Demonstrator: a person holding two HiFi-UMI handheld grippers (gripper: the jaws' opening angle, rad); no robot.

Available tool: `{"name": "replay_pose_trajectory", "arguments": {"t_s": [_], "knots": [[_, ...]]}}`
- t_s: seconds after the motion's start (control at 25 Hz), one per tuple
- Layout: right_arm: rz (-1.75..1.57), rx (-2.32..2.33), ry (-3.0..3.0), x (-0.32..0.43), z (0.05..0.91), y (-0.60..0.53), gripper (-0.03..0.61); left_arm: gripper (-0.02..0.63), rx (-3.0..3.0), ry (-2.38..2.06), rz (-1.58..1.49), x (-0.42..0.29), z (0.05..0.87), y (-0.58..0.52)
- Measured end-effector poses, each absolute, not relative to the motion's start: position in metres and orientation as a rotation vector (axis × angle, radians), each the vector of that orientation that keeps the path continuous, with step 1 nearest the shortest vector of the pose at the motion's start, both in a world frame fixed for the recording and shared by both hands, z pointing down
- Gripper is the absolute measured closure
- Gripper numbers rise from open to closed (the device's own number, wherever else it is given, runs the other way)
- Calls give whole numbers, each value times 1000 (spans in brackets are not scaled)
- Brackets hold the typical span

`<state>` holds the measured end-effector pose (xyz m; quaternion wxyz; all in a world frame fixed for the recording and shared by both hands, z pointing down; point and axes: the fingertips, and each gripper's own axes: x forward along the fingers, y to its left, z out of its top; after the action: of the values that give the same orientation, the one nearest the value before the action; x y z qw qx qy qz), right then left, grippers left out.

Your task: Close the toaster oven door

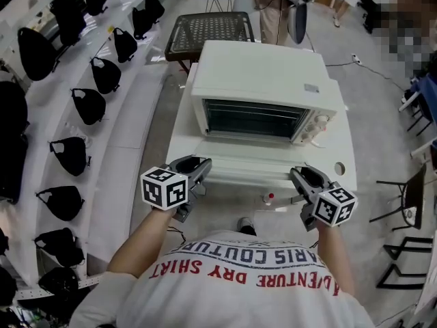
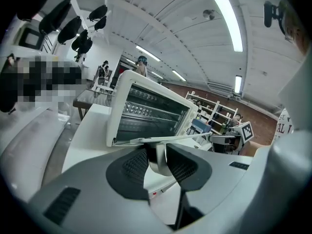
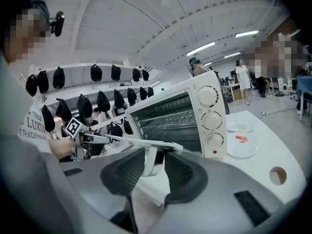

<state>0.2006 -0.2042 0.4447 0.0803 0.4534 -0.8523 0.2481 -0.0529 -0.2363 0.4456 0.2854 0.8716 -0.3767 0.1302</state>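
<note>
A white toaster oven [image 1: 263, 80] stands on a white table [image 1: 345, 142], its glass door [image 1: 246, 168] dropped open and flat toward me. My left gripper [image 1: 193, 164] is at the left end of the door's front edge. In the left gripper view the handle post [image 2: 157, 156] fills the gap between the pads, and the left gripper [image 2: 157, 161] is shut on it. My right gripper [image 1: 300, 176] is at the door's right end. In the right gripper view the other handle post [image 3: 149, 161] stands between the jaws of the right gripper [image 3: 155, 164] with a little slack, so it is open.
Shelves with several black bags [image 1: 89, 104] run along the left. A dark mesh table [image 1: 205, 33] stands behind the oven. A white plate [image 3: 241, 145] sits to the oven's right, near a round hole [image 1: 339, 168] in the tabletop. Black chairs [image 1: 410, 197] stand at the right.
</note>
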Motion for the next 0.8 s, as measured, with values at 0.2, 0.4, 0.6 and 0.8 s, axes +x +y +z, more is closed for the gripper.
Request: {"name": "replay_pose_trajectory", "arguments": {"t_s": [0.2, 0.4, 0.6, 0.8], "knots": [[809, 1361, -2587, 202, 432, -216, 446, 486, 2313, -1004, 298, -52, 434, -248], [858, 1369, -2641, 204, 420, -231, 443, 480, 2291, -987, 226, -51, 423, -264], [920, 1359, -2681, 207, 412, -243, 442, 476, 2257, -952, 176, -49, 416, -276], [982, 1354, -2715, 209, 406, -255, 442, 472, 2222, -924, 132, -47, 410, -287]]}}
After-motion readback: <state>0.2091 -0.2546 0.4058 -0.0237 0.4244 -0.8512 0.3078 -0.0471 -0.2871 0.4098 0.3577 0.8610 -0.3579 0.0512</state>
